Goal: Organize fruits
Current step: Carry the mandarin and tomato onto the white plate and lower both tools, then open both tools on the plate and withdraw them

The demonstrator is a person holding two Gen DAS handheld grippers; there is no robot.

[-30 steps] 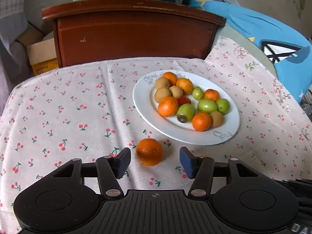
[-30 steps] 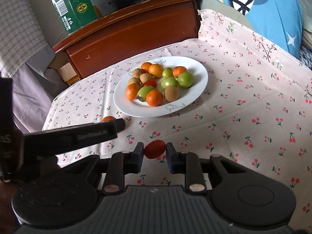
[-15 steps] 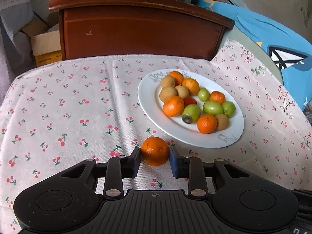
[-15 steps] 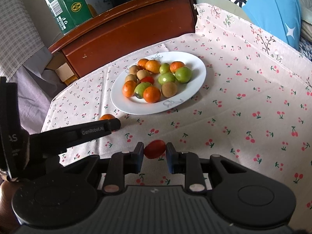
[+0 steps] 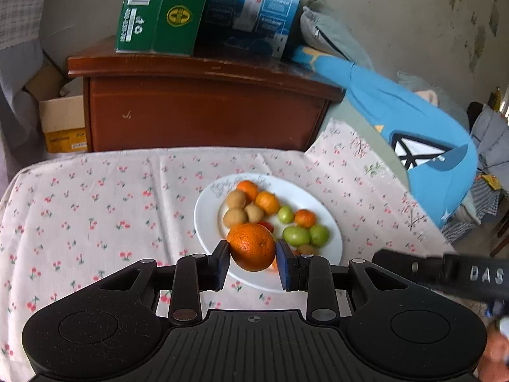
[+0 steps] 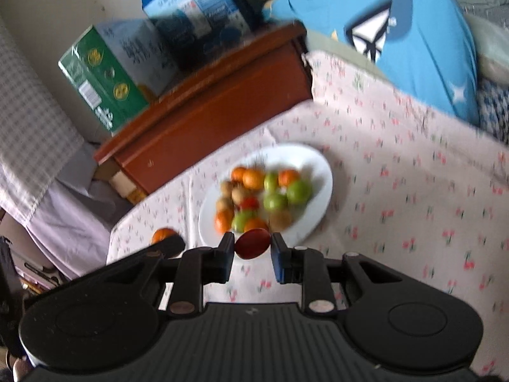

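Left gripper point(image 5: 252, 261) clamping orange point(image 5: 252, 246) at lower centre of left wrist view, fruit hanging in front of near rim of white plate point(image 5: 206, 222). Right gripper point(image 6: 253, 258) pinching small red fruit point(image 6: 253, 244) at lower centre of right wrist view, just before plate's near edge. Plate sitting mid-frame on cherry-print tablecloth point(image 5: 95, 210), carrying oranges, green fruits and brown fruits. Wooden cabinet point(image 5: 203, 111) standing behind table, green box point(image 5: 159, 12) and blue box point(image 5: 251, 9) resting on top. Right wrist view blurring.
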